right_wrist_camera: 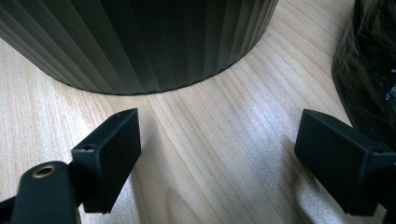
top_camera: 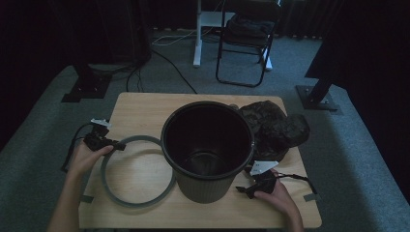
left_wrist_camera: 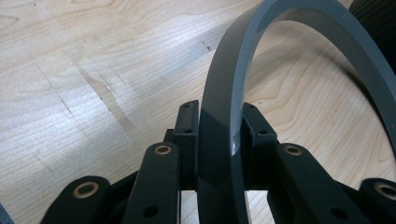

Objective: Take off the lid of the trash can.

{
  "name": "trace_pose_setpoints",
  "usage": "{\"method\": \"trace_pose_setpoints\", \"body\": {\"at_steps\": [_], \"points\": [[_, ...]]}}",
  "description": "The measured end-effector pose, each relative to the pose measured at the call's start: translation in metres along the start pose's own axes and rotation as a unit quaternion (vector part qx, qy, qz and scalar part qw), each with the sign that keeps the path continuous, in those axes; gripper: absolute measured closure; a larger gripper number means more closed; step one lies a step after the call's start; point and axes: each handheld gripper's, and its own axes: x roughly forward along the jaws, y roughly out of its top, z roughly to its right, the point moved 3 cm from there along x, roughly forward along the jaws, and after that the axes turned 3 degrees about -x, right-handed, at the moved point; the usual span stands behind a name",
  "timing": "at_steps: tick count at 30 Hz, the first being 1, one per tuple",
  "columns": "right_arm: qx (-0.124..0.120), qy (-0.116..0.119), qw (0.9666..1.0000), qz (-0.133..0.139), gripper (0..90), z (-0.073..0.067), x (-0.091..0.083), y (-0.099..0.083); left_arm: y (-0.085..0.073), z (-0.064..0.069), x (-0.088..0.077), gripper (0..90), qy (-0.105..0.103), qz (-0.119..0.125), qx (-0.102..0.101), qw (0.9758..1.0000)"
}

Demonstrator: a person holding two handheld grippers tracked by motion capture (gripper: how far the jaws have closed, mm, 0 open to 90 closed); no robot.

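Observation:
A grey ring (top_camera: 138, 171) lies flat on the wooden table (top_camera: 140, 108) at the left. My left gripper (top_camera: 117, 145) is shut on the ring's upper left rim; in the left gripper view the ring (left_wrist_camera: 224, 116) runs upright between both pads. A dark ribbed bin (top_camera: 207, 150) stands upright and empty at the table's middle. My right gripper (top_camera: 244, 189) rests open beside the bin's base on the right; the right gripper view has nothing between its jaws, with the bin wall (right_wrist_camera: 140, 42) just ahead.
A crumpled black plastic bag (top_camera: 275, 128) lies behind and right of the bin, also at the right edge of the right gripper view (right_wrist_camera: 369, 70). A folding chair (top_camera: 246, 43) and stand bases sit on the carpet beyond the table.

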Motion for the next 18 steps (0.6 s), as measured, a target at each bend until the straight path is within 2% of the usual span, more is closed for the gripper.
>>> {"method": "trace_pose_setpoints", "body": {"at_steps": [3, 12, 18], "points": [[0.000, 0.000, 1.0000, 0.000, 14.1, 0.000, 0.000, 0.000, -0.002, -0.002, 0.003, 72.4, 0.002, 0.000, -0.001, 1.0000], [0.000, 0.000, 1.0000, 0.000, 14.1, 0.000, 0.000, 0.000, -0.007, -0.003, 0.010, 71.3, 0.024, -0.009, 0.013, 0.9996], [0.000, 0.000, 1.0000, 0.000, 14.1, 0.000, 0.000, 0.000, -0.008, -0.002, 0.013, 64.0, 0.031, -0.010, 0.017, 0.9993]]}}
